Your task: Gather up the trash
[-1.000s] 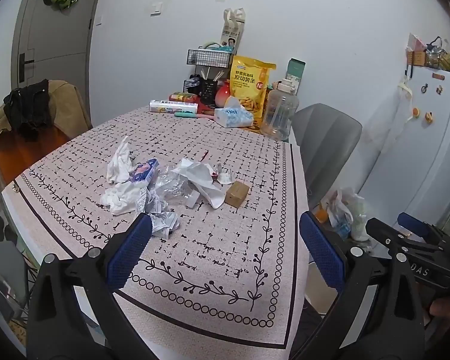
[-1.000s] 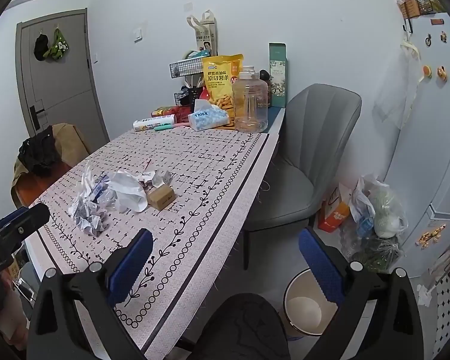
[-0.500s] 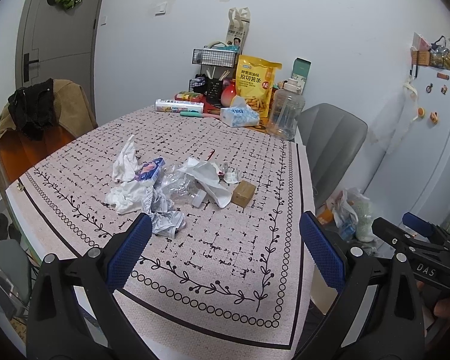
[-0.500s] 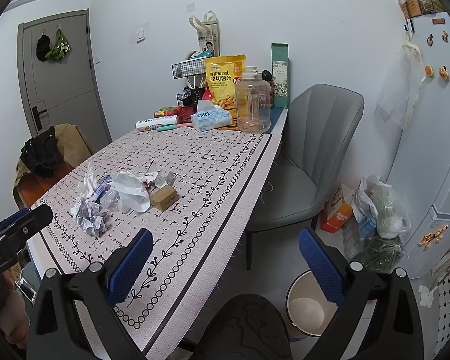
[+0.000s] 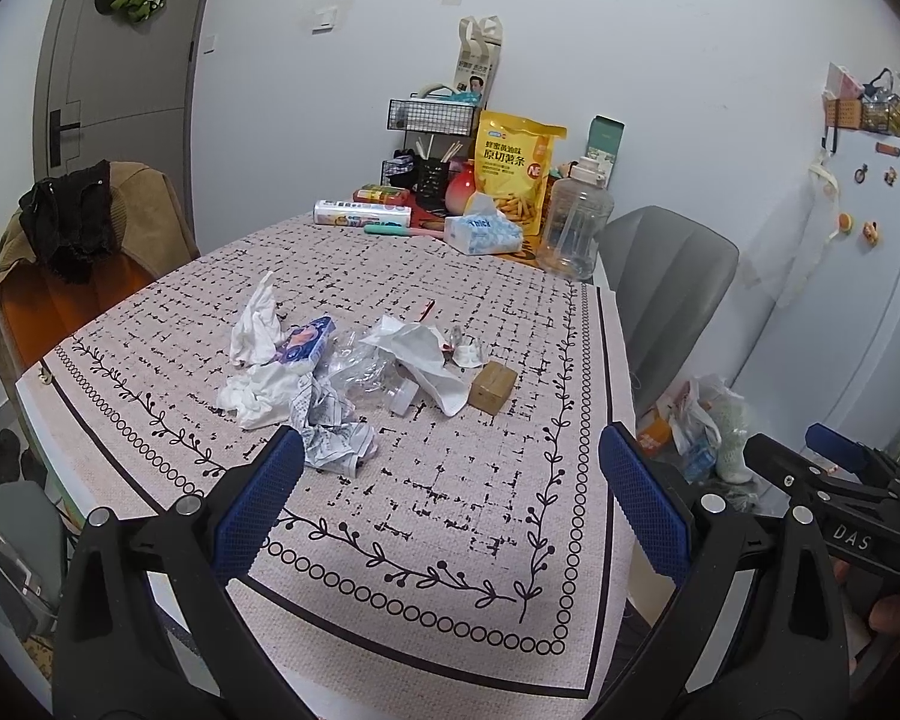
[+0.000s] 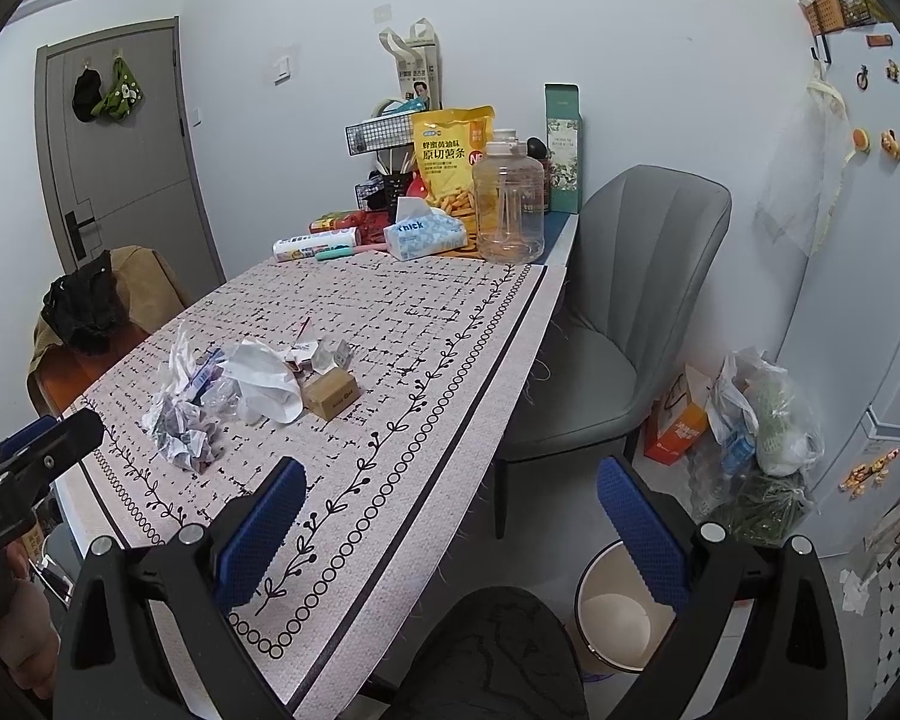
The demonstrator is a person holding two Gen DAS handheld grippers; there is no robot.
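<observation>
While both grippers hang above the near end of the table (image 5: 450, 540), we see the trash pile (image 5: 342, 372) lying mid-table, ahead of and apart from every finger. The left gripper (image 5: 450, 492) has its jaws spread wide, nothing between them; the crumpled paper (image 5: 330, 441) sits just beyond its left pad. The right gripper (image 6: 450, 516) is equally wide and empty, held off the table's right edge, pile well to its left. The small cardboard box (image 5: 493, 387) sits at the pile's right side, beside a white wrapper (image 5: 420, 354). Only the right view gives us the waste bin (image 6: 624, 612) on the floor under its right finger. The left view shows the right gripper's tip at far right.
</observation>
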